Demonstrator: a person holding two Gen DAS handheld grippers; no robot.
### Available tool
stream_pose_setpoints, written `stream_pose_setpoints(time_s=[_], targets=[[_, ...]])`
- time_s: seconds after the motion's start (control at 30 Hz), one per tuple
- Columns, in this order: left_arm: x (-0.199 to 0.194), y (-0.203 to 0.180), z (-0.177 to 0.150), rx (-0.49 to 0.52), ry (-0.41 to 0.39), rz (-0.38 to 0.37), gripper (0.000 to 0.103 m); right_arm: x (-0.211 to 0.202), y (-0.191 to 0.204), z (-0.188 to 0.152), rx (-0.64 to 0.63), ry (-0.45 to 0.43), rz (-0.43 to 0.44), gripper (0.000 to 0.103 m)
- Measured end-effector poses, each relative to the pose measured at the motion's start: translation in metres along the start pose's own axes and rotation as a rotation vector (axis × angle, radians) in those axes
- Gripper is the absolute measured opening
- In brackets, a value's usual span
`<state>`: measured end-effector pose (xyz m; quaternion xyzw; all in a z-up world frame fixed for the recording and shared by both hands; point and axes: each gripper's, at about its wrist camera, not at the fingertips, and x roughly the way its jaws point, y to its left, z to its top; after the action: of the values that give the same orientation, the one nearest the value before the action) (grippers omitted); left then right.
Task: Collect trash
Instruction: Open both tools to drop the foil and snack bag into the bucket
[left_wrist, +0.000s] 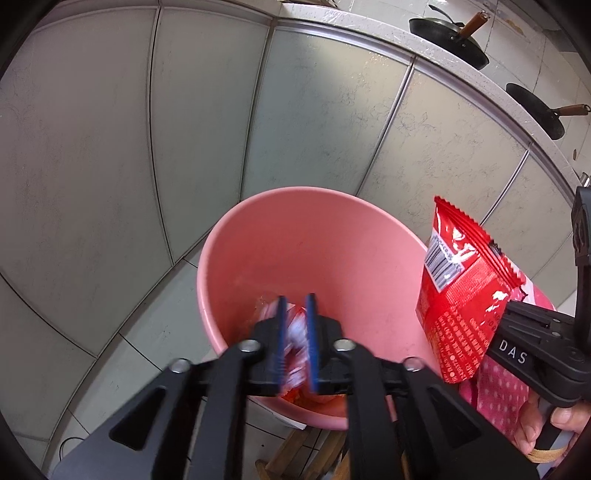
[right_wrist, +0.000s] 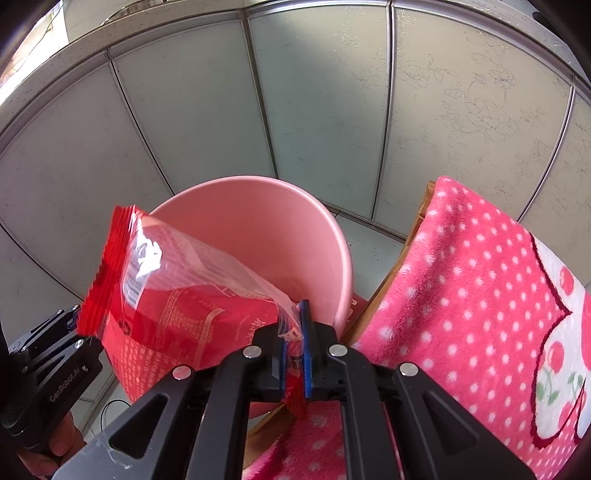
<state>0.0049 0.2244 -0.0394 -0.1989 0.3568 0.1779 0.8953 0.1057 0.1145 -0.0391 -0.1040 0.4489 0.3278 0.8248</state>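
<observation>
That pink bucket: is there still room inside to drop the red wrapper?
Yes. The pink bucket is mostly bare along its far wall; only a wrapper lies low by the left gripper. The right gripper holds the red wrapper at the rim.

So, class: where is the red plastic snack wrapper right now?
The red plastic snack wrapper hangs pinched in the right gripper, just right of the pink plastic bucket and beside the pink dotted blanket.
</observation>
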Motion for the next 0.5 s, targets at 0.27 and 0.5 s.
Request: stream_pose_setpoints(time_s=[0.27,0.5], targets=[[-0.001,-0.0002,-0.0013,-0.005,-0.003,0.001,0.028,0.006,-0.0051,0.0036,0.007,0.008,-0.007,0.01],[-0.0049,-0.0021,-0.0009,-0.005,-0.015,-0.001,0.041,0.001,-0.0085,0.0055,0.015,-0.013,-0.004,0.024]])
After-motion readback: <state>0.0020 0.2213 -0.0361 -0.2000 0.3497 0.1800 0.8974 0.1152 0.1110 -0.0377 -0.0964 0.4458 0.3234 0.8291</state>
